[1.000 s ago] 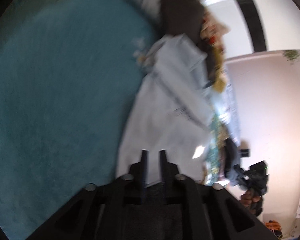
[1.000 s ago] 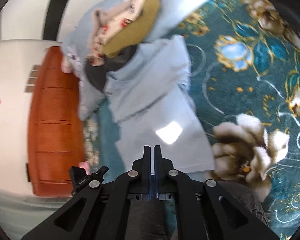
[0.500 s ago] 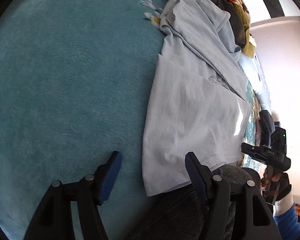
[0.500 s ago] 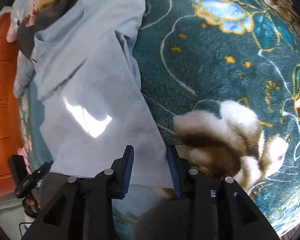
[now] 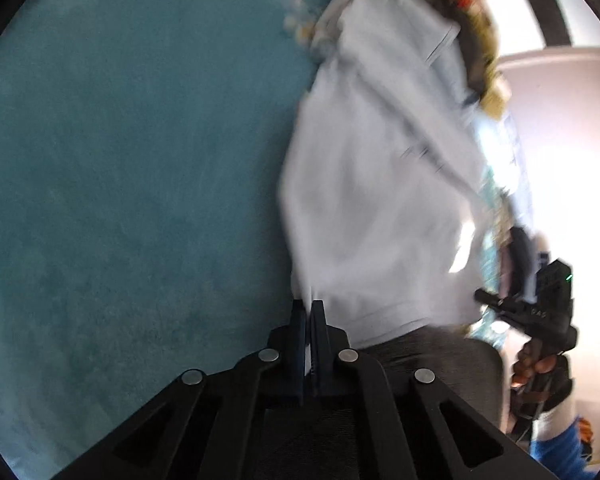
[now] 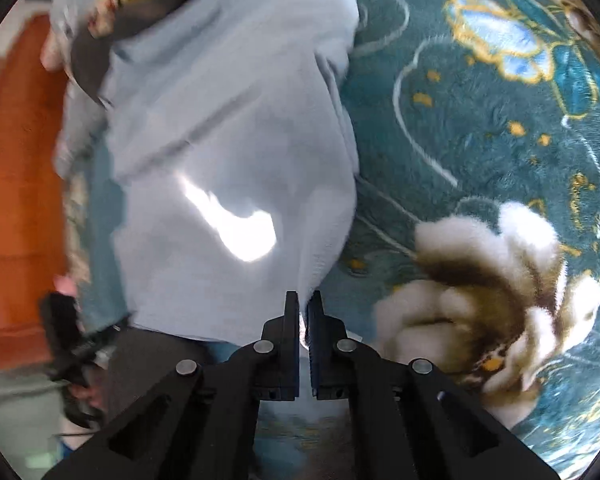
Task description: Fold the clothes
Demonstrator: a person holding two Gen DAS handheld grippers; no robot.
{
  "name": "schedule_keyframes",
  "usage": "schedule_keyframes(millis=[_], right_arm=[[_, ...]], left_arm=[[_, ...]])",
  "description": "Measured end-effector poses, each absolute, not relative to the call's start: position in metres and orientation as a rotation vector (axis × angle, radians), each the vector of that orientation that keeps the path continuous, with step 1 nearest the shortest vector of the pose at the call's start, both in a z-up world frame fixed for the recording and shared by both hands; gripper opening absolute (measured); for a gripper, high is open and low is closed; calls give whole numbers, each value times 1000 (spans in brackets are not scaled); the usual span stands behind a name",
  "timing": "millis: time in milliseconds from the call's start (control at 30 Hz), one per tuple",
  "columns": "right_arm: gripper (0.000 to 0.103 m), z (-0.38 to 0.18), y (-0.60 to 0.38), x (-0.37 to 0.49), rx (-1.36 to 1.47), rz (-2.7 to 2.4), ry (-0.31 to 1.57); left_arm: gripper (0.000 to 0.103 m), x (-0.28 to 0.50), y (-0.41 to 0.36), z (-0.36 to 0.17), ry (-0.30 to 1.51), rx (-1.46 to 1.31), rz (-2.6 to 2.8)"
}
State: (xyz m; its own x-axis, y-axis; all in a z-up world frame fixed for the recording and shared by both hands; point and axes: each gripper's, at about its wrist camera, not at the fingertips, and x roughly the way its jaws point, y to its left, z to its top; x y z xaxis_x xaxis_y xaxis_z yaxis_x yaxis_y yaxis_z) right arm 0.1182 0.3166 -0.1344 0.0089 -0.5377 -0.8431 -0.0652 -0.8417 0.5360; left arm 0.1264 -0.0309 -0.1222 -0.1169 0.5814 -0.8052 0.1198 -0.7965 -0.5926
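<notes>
- Black left gripper (image 5: pixel 307 312) has its fingers pressed together on the near corner of the light blue shirt (image 5: pixel 372 200).
- Black right gripper (image 6: pixel 303 312) also has its fingers squeezed on the other near corner of the same shirt (image 6: pixel 236 152).
- The shirt lies spread out on a soft teal blanket (image 5: pixel 120 180), reaching away from both grippers.
- On the right side the blanket (image 6: pixel 480 140) has blue, gold and big white-and-brown flowers.
- A bright patch of sun sits on the shirt.
- Far behind the shirt is a blurry pile of clothes (image 6: pixel 148 8), dark grey and yellow-green.
- An orange-brown wooden board (image 6: pixel 16 200) stands at the blanket's left edge.
- A pale wall (image 5: pixel 572 140) is beyond.
- No writing can be read anywhere.
</notes>
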Motion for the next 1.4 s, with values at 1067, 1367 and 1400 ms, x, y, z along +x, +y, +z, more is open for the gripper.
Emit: schedule_keyframes(millis=[1067,1367,1400], right_arm=[[3,-47,363,76,1471,-1766,-1183],[3,-103,357,-32,1576,-1798,-1251],[3,-110,357,-43,1588,-1801,-1259]], left_arm=[[2,67,-47,-8,-1018,-1439,2034],[2,-63,-23,-80,-1120,-1571,1983],[2,-73,-20,-88,-1122,-1585,1980]])
